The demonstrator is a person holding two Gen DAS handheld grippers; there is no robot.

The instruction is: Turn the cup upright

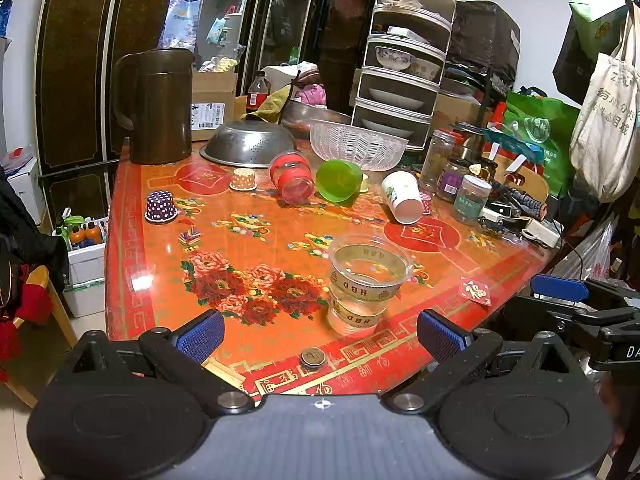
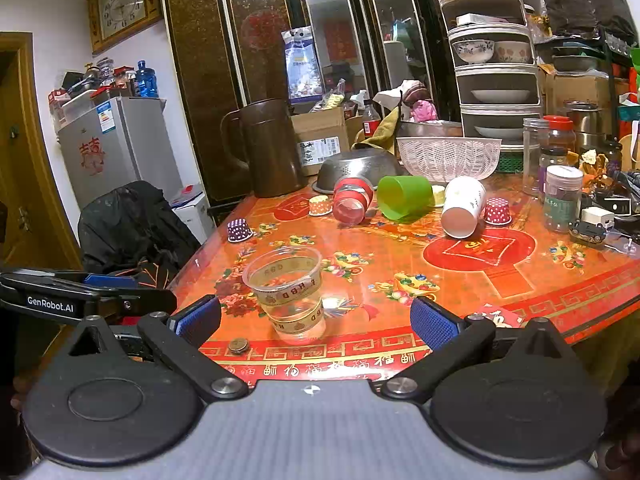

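A clear plastic cup (image 1: 366,280) with gold bands stands upright near the table's front edge; it also shows in the right wrist view (image 2: 290,290). A green cup (image 1: 339,181) (image 2: 404,198), a white paper cup (image 1: 402,197) (image 2: 462,208) and a red-banded clear cup (image 1: 293,178) (image 2: 353,200) lie on their sides further back. My left gripper (image 1: 320,336) is open and empty, just short of the clear cup. My right gripper (image 2: 316,320) is open and empty, the clear cup a little left of its centre.
The red floral table (image 1: 160,280) also holds a brown jug (image 1: 158,106), a steel colander (image 1: 250,144), a clear basket (image 1: 358,144), jars (image 1: 470,198) at the right, small dotted cups (image 1: 161,207) and a coin (image 1: 313,357) at the front edge.
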